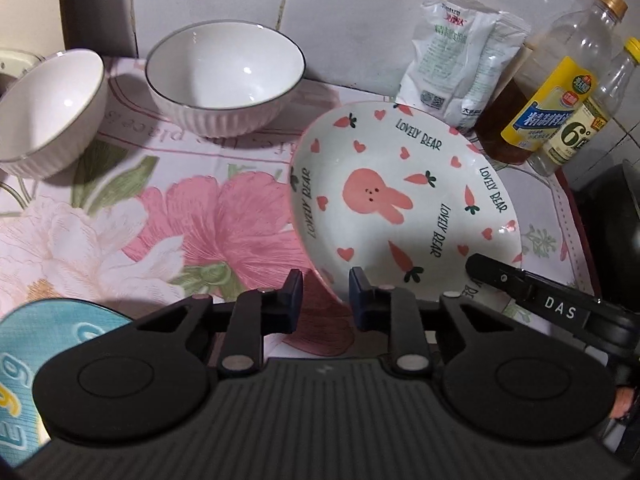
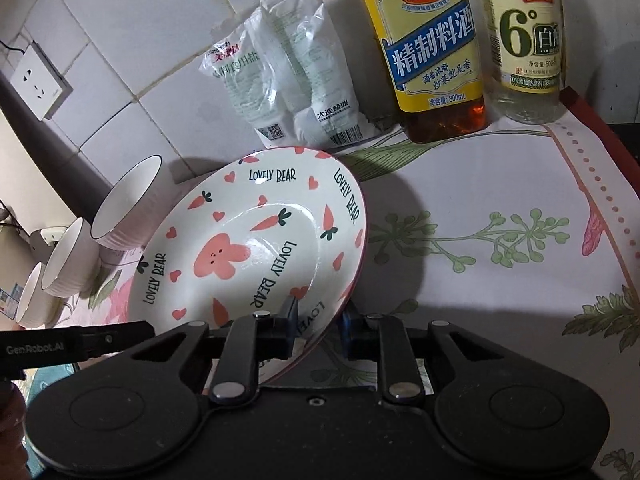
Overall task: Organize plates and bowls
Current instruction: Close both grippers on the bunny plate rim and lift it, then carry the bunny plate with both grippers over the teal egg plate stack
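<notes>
A white plate (image 1: 400, 200) with a pink rabbit, carrots and "LOVELY BEAR" lettering sits tilted on the floral cloth. My left gripper (image 1: 325, 286) is shut on its near left rim, one pad inside and one on the pink underside. In the right wrist view the plate (image 2: 224, 248) has a second rim showing under it, and my right gripper (image 2: 318, 314) is shut on the near right edge. Each gripper's finger shows in the other's view. Two white ribbed bowls (image 1: 224, 76) (image 1: 52, 108) stand at the back left. The right wrist view shows three in a row (image 2: 128, 204).
Salt bags (image 1: 460, 60) lean on the tiled wall behind the plate. A cooking wine bottle (image 2: 432, 48) and a vinegar bottle (image 2: 524, 40) stand to their right. A dark pan (image 1: 616, 232) is past the cloth's right edge. A blue item (image 1: 40, 344) lies near left.
</notes>
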`<state>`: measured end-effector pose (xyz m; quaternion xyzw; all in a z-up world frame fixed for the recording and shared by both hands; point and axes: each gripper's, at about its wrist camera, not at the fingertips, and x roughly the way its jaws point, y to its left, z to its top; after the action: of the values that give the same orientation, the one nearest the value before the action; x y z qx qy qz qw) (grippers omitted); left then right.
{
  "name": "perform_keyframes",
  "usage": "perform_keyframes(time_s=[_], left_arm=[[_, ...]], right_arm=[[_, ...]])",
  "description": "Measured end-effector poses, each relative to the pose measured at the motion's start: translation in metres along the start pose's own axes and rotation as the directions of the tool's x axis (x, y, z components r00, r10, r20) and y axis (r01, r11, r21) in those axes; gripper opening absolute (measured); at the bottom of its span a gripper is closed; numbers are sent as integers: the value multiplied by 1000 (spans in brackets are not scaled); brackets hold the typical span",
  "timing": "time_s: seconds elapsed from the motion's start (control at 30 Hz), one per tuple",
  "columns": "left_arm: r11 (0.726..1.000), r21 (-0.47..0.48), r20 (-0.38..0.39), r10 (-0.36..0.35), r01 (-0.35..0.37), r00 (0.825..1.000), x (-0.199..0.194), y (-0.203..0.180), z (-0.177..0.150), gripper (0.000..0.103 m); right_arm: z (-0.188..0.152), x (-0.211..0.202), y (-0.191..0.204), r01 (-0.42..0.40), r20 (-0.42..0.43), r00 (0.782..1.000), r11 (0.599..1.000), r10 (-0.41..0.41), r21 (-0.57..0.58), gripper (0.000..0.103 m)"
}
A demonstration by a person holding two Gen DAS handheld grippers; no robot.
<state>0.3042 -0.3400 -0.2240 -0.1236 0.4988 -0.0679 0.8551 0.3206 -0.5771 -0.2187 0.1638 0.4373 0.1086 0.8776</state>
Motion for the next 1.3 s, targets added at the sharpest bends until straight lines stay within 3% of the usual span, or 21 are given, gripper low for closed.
perform_keyframes(time_s=[0.1, 0.3, 0.47, 0.83, 1.3], left_arm=[[999, -31, -14, -14, 13, 1000, 7, -3, -2, 23], [999, -1, -16, 32, -32, 999, 2, -14, 1, 22], [998, -1, 56, 59, -59, 997, -21, -13, 0, 15], [997, 16, 55, 77, -78, 996, -72, -15, -29, 15], [994, 46, 39, 101, -103, 994, -163, -7, -52, 15]], right_arm=[[1, 0, 1, 7, -6, 1000, 1000, -7, 12, 25], [17, -3, -10, -6, -114, 993, 978, 30, 211, 16], [15, -20, 4, -1, -141, 990, 984, 26, 177, 18], [6, -19, -2, 1, -121, 993, 991, 15, 131, 20], [-15, -58, 21, -39, -107, 993, 987, 56, 154, 22]])
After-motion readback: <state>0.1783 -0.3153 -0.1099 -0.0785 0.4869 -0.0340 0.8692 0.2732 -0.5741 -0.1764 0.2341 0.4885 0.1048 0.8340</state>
